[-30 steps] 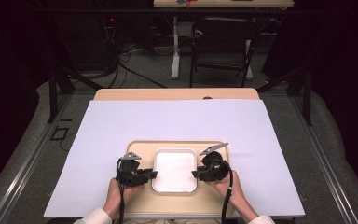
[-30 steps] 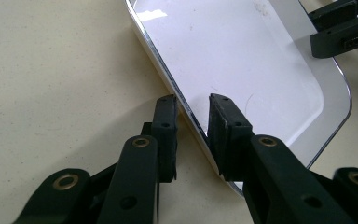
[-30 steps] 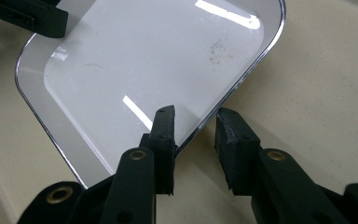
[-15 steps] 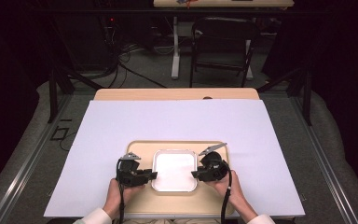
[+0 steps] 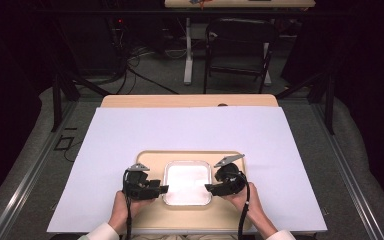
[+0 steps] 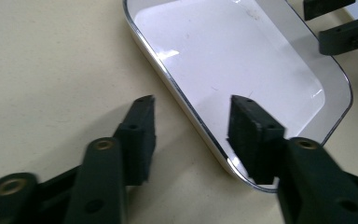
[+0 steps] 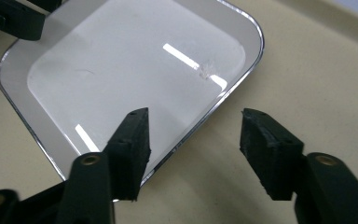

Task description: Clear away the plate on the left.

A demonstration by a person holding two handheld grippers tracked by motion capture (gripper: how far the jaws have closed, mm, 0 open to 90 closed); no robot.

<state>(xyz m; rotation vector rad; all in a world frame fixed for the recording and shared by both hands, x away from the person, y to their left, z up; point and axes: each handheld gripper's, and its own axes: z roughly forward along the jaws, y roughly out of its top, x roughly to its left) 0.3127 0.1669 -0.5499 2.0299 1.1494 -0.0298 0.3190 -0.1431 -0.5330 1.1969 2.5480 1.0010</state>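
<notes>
- High view: the left claw [image 5: 161, 189] and the right claw [image 5: 209, 188] flank a white tray [image 5: 188, 182] that sits on a tan board [image 5: 190, 220] on the bench [image 5: 190, 130]; each claw tip meets a tray edge.
- Left gripper view: the claw [image 6: 192, 128] is spread, its jaws straddling the tray's rim [image 6: 186, 109], one inside, one outside.
- Right gripper view: the claw [image 7: 193, 135] is likewise spread across the opposite rim [image 7: 214, 105]. The glossy, shallow rim could slip from either pinch; uneven closing might tip or skate the tray.

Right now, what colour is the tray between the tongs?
White, with a shiny silver rim: the tray shows best in the right gripper view.
</notes>
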